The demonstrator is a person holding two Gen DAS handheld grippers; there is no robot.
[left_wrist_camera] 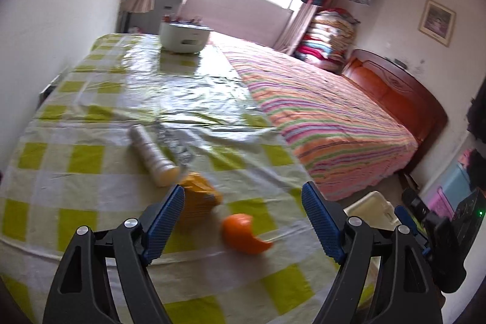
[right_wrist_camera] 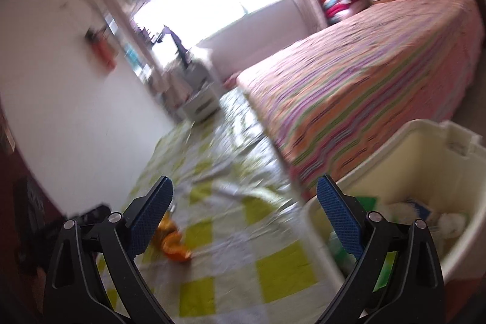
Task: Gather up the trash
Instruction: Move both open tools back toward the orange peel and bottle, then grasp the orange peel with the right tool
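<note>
On the green-and-white checked tablecloth (left_wrist_camera: 91,202) lie an orange peel (left_wrist_camera: 243,234), a yellow-orange packet (left_wrist_camera: 199,192), a white cylindrical tube (left_wrist_camera: 153,155) on its side and crumpled clear wrap (left_wrist_camera: 177,146). My left gripper (left_wrist_camera: 243,192) hovers open over the table, with the packet by its left finger and the peel just below the gap. The right wrist view is blurred. There my right gripper (right_wrist_camera: 245,184) is wide open and holds nothing. It sits between the orange peel (right_wrist_camera: 174,245) at its left finger and a white bin (right_wrist_camera: 425,148) holding tissues and green scraps.
A white rice cooker (left_wrist_camera: 185,37) stands at the table's far end. A striped bed (left_wrist_camera: 319,117) with a wooden headboard (left_wrist_camera: 395,93) runs along the table's right side. The white bin (left_wrist_camera: 373,207) sits in the gap at the table's near right corner. A wall borders the left.
</note>
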